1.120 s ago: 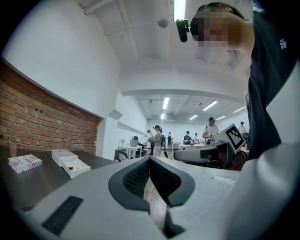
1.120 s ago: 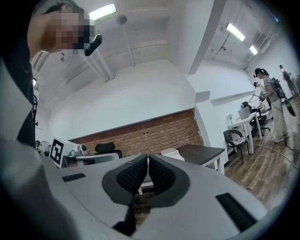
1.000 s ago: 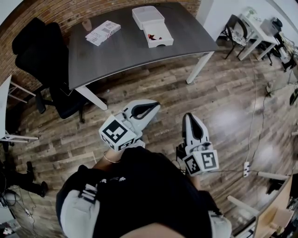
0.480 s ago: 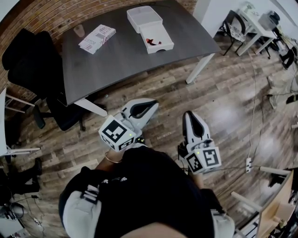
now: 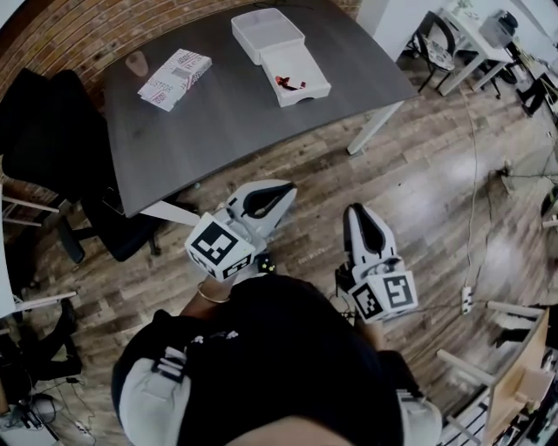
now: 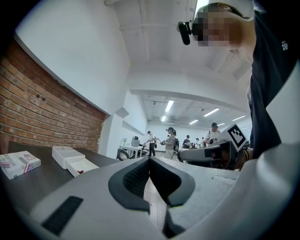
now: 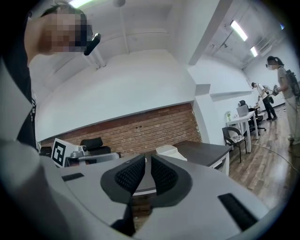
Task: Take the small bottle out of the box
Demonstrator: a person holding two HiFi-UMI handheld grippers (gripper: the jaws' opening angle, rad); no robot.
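Our left gripper (image 5: 286, 188) has its jaws closed, the dark pads meeting at the tips in the left gripper view (image 6: 150, 160), with nothing between them. Our right gripper (image 5: 357, 212) shows a narrow slit between its pads in the right gripper view (image 7: 147, 157). Its jaws have just been opening, and nothing stands in the gap. Both grippers hang side by side above the wooden floor (image 5: 418, 200), close in front of our black shirt (image 5: 279, 366). They point toward the dark grey table (image 5: 235, 104) and are well apart from it. A thin bracelet (image 5: 209, 298) circles the left wrist.

On the far part of the table lies the open white box (image 5: 307, 87), with its white lid (image 5: 266, 30) touching it on the far side. Inside the box lies a small red object (image 5: 289, 83), too small for us to tell whether it is the bottle. Near the table's left end lie a red-and-white printed packet (image 5: 174, 78) and, just beside it, 1 small brownish cup (image 5: 137, 63).

A black office chair (image 5: 44, 122) stands left of the table against the brick wall (image 5: 78, 26). White desks (image 5: 471, 52) stand at the upper right, and a white power strip (image 5: 465, 300) lies on the floor to our right.
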